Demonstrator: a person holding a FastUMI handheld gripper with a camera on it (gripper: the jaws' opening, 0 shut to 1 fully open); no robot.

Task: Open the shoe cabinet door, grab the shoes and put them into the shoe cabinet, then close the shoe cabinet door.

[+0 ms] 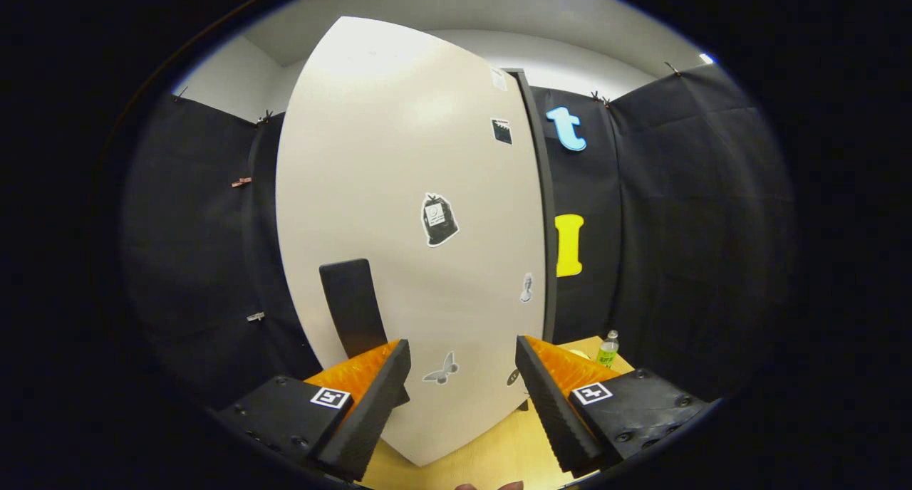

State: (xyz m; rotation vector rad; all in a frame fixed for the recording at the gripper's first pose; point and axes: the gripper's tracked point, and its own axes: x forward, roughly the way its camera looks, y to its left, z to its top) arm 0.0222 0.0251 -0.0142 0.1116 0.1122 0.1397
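Note:
A cream shoe cabinet door (399,212) stands upright just beyond my fingers, with several small stickers on it. A dark flat handle (353,306) sticks out of the door low on its left side, right above my left finger (377,397). My gripper (463,365) is open, with only the door's lower face showing between the fingers, and it touches nothing. The door's dark edge (543,212) runs down its right side. A butterfly sticker (442,370) sits between the fingertips.
A wooden surface (499,451) lies under the door and the fingers. A small clear bottle with a green label (607,350) stands on it to the right, past the right finger. Black cloth walls close the booth on both sides.

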